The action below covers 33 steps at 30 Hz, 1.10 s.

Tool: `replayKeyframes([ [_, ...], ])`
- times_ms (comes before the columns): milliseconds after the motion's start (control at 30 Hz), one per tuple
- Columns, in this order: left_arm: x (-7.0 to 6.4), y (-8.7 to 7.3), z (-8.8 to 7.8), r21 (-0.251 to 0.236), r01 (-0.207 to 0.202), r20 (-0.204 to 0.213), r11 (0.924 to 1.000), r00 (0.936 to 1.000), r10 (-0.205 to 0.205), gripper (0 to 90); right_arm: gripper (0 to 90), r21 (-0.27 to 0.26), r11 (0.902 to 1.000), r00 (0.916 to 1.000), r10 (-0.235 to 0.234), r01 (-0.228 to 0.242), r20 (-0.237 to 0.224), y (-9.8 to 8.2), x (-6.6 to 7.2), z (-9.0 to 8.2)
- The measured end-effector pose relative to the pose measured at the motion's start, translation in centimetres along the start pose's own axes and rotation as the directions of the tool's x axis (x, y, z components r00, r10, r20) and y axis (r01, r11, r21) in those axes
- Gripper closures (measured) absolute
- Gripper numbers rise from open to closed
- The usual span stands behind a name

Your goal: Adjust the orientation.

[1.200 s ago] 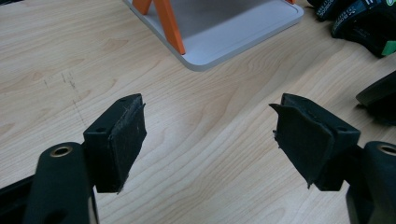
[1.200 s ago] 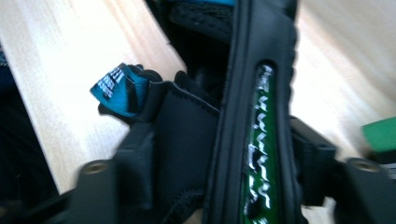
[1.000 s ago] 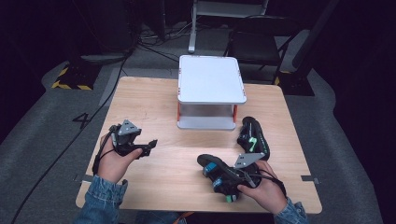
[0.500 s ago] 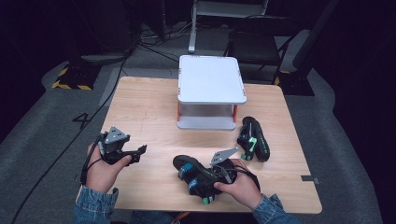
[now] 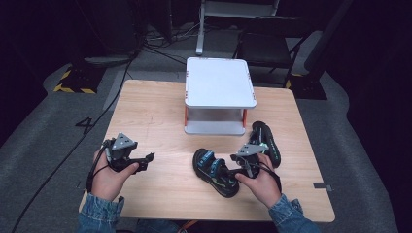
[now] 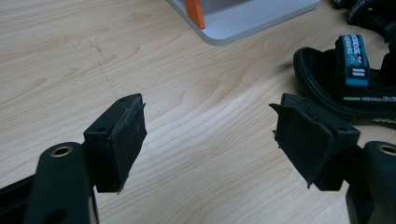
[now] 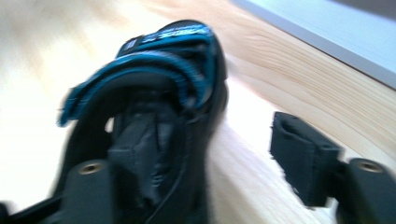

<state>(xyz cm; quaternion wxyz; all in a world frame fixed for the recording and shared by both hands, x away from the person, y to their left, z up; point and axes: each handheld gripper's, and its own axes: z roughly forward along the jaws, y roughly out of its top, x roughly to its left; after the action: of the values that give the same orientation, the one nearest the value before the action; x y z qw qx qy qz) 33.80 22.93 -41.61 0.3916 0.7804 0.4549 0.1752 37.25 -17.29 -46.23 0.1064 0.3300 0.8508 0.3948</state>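
High view: right gripper has just been opening off the black-and-teal strapped sandal — released; left gripper wide, empty — next, back clear.

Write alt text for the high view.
A person's right gripper rests at a black-and-teal sandal on a wooden table; a second sandal lies beside a white stand, and the left gripper is open.
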Motion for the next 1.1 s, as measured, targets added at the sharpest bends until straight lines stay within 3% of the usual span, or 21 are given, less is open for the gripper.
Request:
replayKeyframes([
  [133, 0.0, 0.0, 0.3, 0.011, -0.001, 0.001, 0.9999, 1.0000, 0.001, 24.8, 32.0, -0.004, 0.9999, 0.9993, -0.015, 0.016, 0.033, 0.0, -0.8, -0.7],
  [333, 0.0, 0.1, 0.3, 0.007, -0.001, 0.006, 1.0000, 1.0000, 0.001, 24.8, 31.1, -0.040, 0.9992, 1.0000, 0.007, -0.007, 0.005, 0.3, -1.4, -3.3],
  [367, 0.1, 0.2, 0.3, 0.007, -0.005, 0.010, 1.0000, 0.9999, 0.005, 24.8, 31.2, -0.042, 0.9991, 1.0000, -0.005, 0.005, -0.001, 0.4, -1.7, -4.6],
  [433, 0.1, 0.2, 0.3, 0.006, -0.006, 0.009, 1.0000, 0.9999, 0.006, 24.8, 31.2, -0.020, 0.9995, 0.9996, -0.026, 0.025, -0.009, 0.4, -1.8, -5.2],
  [467, 0.0, 0.2, 0.3, 0.004, 0.002, 0.010, 1.0000, 0.9999, -0.002, 24.8, 31.1, 0.027, 0.9979, 0.9978, -0.058, 0.059, -0.030, 0.3, -1.9, -5.7],
  [500, 0.1, 0.3, 0.4, 0.004, 0.004, 0.012, 1.0000, 0.9999, -0.005, 24.8, 28.6, 0.154, 0.9792, 0.9889, -0.120, 0.133, -0.087, -0.1, -1.6, -6.1],
  [533, 0.1, 0.3, 0.6, 0.006, -0.002, 0.010, 1.0000, 0.9999, 0.002, 24.8, 28.6, 0.154, 0.9792, 0.9889, -0.120, 0.133, -0.087, -0.1, -1.6, -6.1],
  [567, 0.1, 0.3, 0.7, 0.013, -0.002, 0.014, 0.9999, 0.9999, 0.002, 24.8, 31.4, 0.233, 0.9527, 0.9774, -0.168, 0.195, -0.128, -0.9, -0.9, -5.7],
  [633, 0.0, 0.4, 1.0, 0.014, -0.007, 0.017, 0.9999, 0.9998, 0.007, 24.8, 37.2, 0.265, 0.9362, 0.9661, -0.188, 0.231, -0.177, -1.5, -0.2, -4.6],
  [667, -0.1, 0.5, 1.1, 0.017, -0.014, 0.023, 0.9997, 0.9996, 0.014, 24.8, 37.2, 0.265, 0.9362, 0.9661, -0.188, 0.231, -0.177, -1.5, -0.2, -4.6],
  [733, -0.3, 0.7, 1.3, 0.019, -0.019, 0.035, 0.9996, 0.9992, 0.018, 24.8, 42.3, 0.329, 0.9002, 0.9494, -0.218, 0.285, -0.226, -2.3, 0.6, -3.1],
  [833, -0.3, 0.7, 1.4, 0.022, -0.019, 0.041, 0.9996, 0.9990, 0.018, 24.8, 41.9, 0.338, 0.8932, 0.9456, -0.225, 0.296, -0.235, -2.4, 1.0, -2.5],
  [933, -0.1, 0.7, 1.5, 0.020, -0.012, 0.039, 0.9997, 0.9992, 0.011, 24.8, 40.4, 0.338, 0.8942, 0.9476, -0.224, 0.293, -0.227, -2.4, 1.4, -2.3],
  [1000, -0.2, 0.8, 1.6, 0.021, -0.014, 0.040, 0.9997, 0.9991, 0.014, 24.8, 40.7, 0.292, 0.9255, 0.9579, -0.179, 0.241, -0.224, -2.4, 1.8, -1.8],
  [1033, -0.2, 0.8, 1.7, 0.023, -0.020, 0.043, 0.9995, 0.9989, 0.019, 24.8, 40.7, 0.292, 0.9255, 0.9579, -0.179, 0.241, -0.224, -2.4, 1.8, -1.8],
  [1100, -0.3, 0.8, 1.7, 0.028, -0.026, 0.049, 0.9993, 0.9985, 0.025, 24.8, 40.6, 0.240, 0.9513, 0.9628, -0.137, 0.193, -0.233, -2.2, 2.4, -1.3],
])
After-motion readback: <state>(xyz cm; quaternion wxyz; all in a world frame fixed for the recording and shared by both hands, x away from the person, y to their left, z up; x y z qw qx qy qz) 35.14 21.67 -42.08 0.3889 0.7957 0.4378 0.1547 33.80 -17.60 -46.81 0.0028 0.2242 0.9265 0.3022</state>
